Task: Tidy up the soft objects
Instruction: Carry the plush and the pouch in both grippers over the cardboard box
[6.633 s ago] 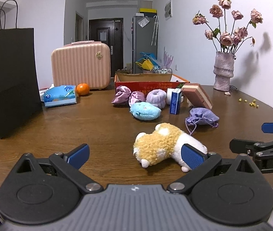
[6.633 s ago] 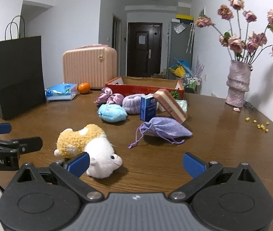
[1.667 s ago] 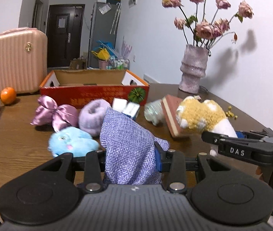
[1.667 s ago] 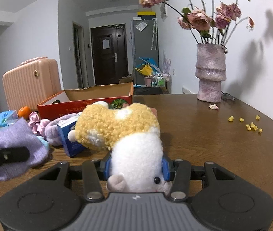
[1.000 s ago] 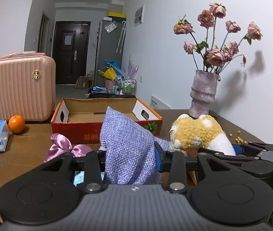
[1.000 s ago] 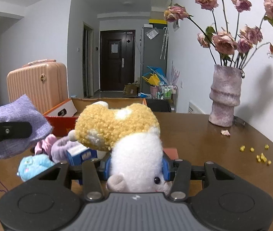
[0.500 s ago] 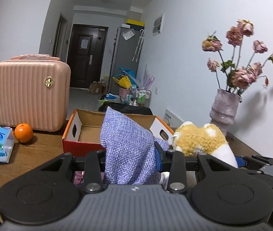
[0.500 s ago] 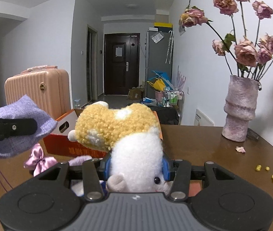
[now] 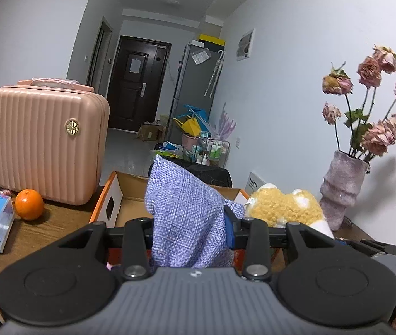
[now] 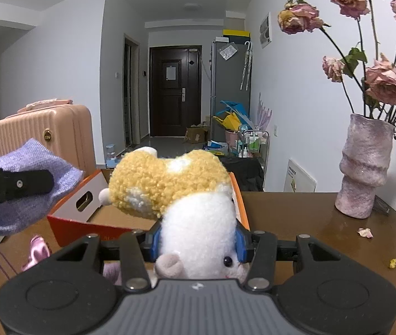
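The left hand-held gripper (image 9: 189, 234) is clamped on a purple cloth pouch (image 9: 186, 217), carried above the near edge of the open cardboard box (image 9: 120, 203). Just to its right, the right hand-held gripper (image 10: 198, 240) pinches a yellow-and-white plush toy (image 10: 186, 195) in front of the same box on the table (image 10: 309, 223).
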Demonstrator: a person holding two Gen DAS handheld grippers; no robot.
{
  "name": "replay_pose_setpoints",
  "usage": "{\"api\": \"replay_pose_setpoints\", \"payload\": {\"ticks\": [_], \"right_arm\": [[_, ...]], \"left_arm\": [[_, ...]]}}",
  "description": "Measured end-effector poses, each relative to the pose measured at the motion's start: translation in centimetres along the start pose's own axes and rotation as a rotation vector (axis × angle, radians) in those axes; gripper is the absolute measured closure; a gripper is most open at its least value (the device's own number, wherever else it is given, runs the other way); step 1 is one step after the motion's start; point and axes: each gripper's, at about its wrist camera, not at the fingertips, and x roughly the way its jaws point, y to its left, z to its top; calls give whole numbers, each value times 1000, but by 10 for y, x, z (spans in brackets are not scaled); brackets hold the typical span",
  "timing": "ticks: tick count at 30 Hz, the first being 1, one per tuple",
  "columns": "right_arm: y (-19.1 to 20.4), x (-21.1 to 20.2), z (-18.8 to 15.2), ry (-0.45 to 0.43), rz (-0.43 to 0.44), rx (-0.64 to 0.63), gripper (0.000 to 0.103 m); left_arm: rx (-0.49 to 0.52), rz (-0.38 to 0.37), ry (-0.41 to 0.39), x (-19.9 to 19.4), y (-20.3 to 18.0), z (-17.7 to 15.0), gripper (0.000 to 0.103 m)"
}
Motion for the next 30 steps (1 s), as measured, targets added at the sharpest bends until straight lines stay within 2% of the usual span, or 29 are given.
{"api": "replay_pose_setpoints", "payload": {"ticks": [19,30], "right_arm": [[5,73,42,13,-27,34,56],[7,119,49,77,-45,39,56]], "left_arm": [[-56,64,-22,68,12,27,65],[-66,122,6,117,23,36,65]]}}
